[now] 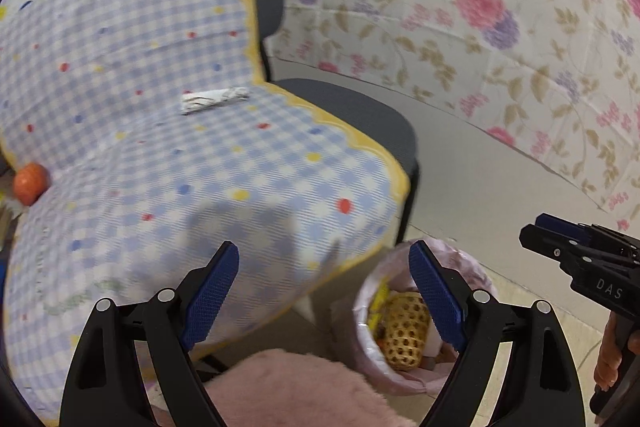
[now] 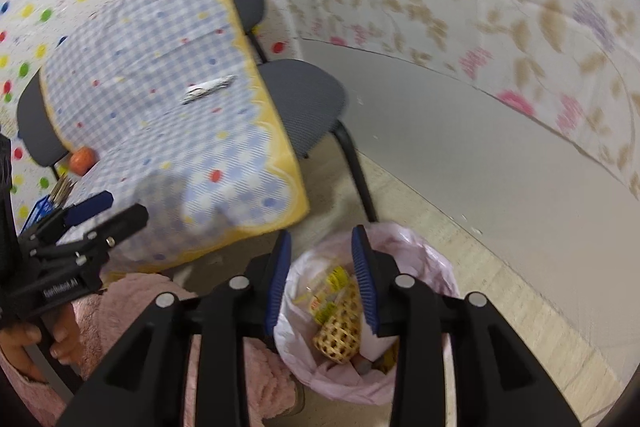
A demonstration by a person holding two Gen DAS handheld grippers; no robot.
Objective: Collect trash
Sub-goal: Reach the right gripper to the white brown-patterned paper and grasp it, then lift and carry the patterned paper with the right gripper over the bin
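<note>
Both claws empty: left claw [image 1: 324, 291] wide, right claw [image 2: 318, 279] partly parted above the bin [image 2: 436, 267]. Wrapper [image 1: 214, 99] lies on the counter [image 1: 160, 163], ahead of both; probably light, crinkly, so pinch mid-length.

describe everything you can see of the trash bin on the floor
The small round trash bin lined with a pale pink plastic bag stands upright and open on the light floor, beside the corner of the checked-cloth table and near a dark chair leg. The bag folds over its rim. Inside lie a yellow lattice-patterned foam net, yellow wrappers and white scraps. Nothing visibly touches it.
</note>
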